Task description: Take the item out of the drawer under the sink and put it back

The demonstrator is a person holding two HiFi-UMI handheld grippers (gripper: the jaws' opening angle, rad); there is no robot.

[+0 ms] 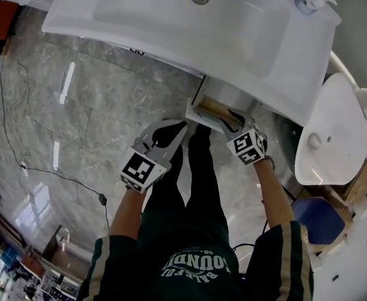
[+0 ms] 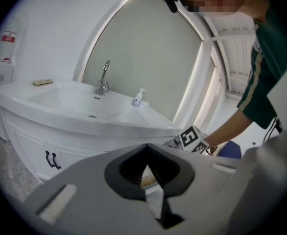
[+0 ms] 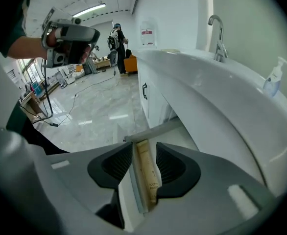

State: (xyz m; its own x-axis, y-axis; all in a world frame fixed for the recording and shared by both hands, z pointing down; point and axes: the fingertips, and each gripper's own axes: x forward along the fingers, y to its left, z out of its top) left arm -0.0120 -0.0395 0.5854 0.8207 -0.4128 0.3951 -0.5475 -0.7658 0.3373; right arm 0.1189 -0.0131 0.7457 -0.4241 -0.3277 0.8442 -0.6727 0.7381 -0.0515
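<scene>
Under the white sink (image 1: 171, 24), a narrow white drawer (image 1: 193, 113) stands pulled out. A long tan box (image 1: 213, 110) lies inside it. My right gripper (image 1: 235, 120) hangs over the drawer, just right of the box. In the right gripper view the gripper (image 3: 144, 147) is open and the tan box (image 3: 148, 175) lies lengthwise in the gap, apart from both pads, with the drawer's wall (image 3: 133, 195) beside it. My left gripper (image 1: 182, 128) points at the drawer's near left corner. Its tips (image 2: 146, 148) meet, shut on nothing I can see.
A second white basin (image 1: 330, 130) and a blue block (image 1: 321, 221) stand to the right. Black cables (image 1: 20, 162) run over the marble floor at the left. On the sink are a faucet (image 2: 103, 77) and a soap bottle (image 2: 138, 98). The person's legs stand right below the drawer.
</scene>
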